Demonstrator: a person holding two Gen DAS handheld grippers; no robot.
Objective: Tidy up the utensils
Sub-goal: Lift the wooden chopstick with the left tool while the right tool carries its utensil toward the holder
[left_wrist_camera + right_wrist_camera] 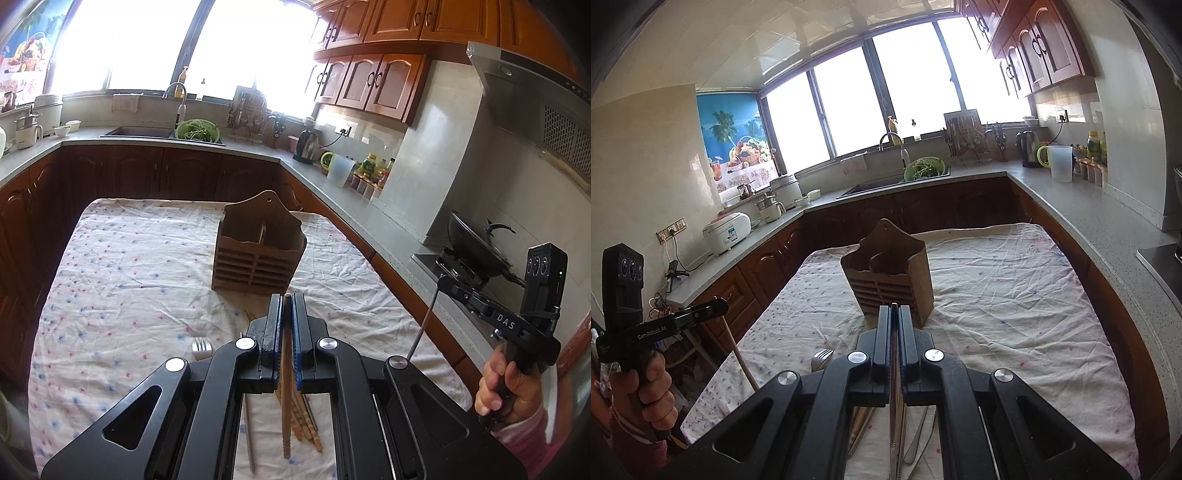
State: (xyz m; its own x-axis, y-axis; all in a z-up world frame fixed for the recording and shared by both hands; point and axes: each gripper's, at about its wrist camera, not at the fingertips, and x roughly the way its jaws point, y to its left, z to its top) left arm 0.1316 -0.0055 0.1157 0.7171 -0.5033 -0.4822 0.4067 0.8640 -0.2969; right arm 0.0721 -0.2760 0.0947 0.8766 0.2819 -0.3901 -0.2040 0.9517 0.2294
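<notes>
Left gripper: I have it clamped on one wooden chopstick. Right gripper: shut on what looks like a thin metal utensil. Wooden caddy ahead on cloth. Risk: long tails swinging, clipping the caddy's rim.

1 holder, 1 fork – 2 claws.

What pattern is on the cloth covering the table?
The cloth is white with small pink and blue flower-like specks, clearest in the left wrist view.
</notes>
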